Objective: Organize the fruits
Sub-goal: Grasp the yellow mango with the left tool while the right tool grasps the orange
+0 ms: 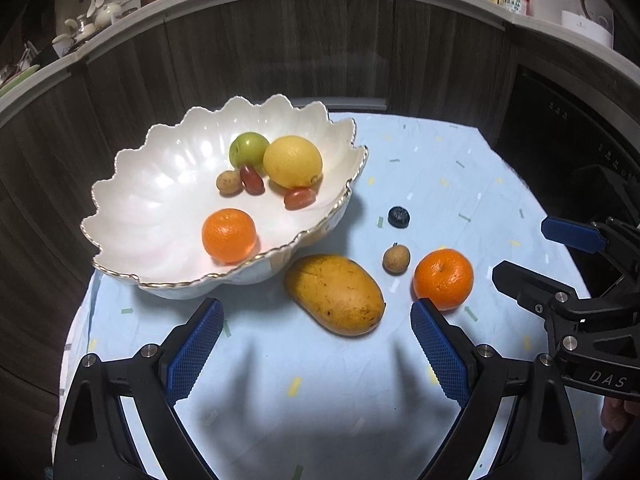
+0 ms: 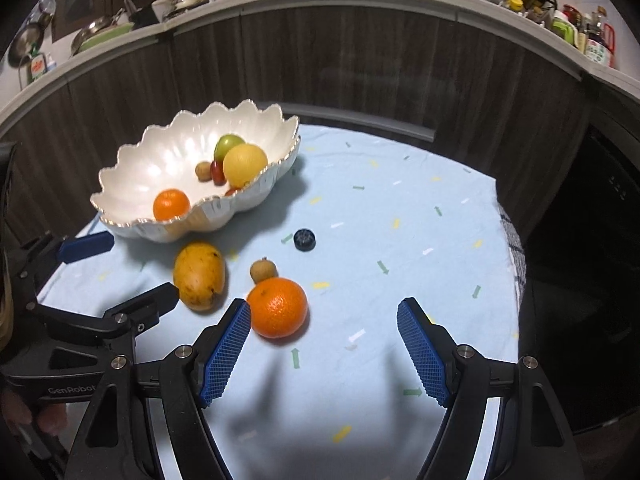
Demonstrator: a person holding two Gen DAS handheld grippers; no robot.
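Sorting step: some fruit already lies in the bowl (image 1: 132, 200) and some is loose on the tablecloth (image 1: 460, 184), so by my reading a pick-up of loose fruit comes next
Left gripper (image 1: 316, 344): released, jaws wide apart with nothing between the pads, hanging over the cloth just short of the mango (image 1: 335, 294)
Right gripper (image 2: 324, 344): released, jaws spread and empty; the loose orange (image 2: 277, 307) sits just beside its left pad, whether touching I cannot tell
Next move, left: likely the mango; it is long and broad, so the jaws should straddle its narrow width before clenching
Next move, right: likely the loose orange; the gripper would need to shift sideways to centre it between the pads, then carry it over the scalloped rim
Bowl position: at the far left of the cloth, with the mango just in front of it
Oranges: two, one in the bowl (image 1: 229, 235) and one loose
Lemon (image 1: 293, 161): one, in the bowl
Green fruit (image 1: 249, 148): one, in the bowl behind the lemon
Small red fruits (image 1: 300, 198): two, in the bowl
Small brown fruits: two, one in the bowl (image 1: 229, 182) and one on the cloth (image 1: 396, 259) next to the loose orange
Dark berry (image 1: 399, 216): one, alone on the cloth beyond the brown fruit
Loose in total: four pieces
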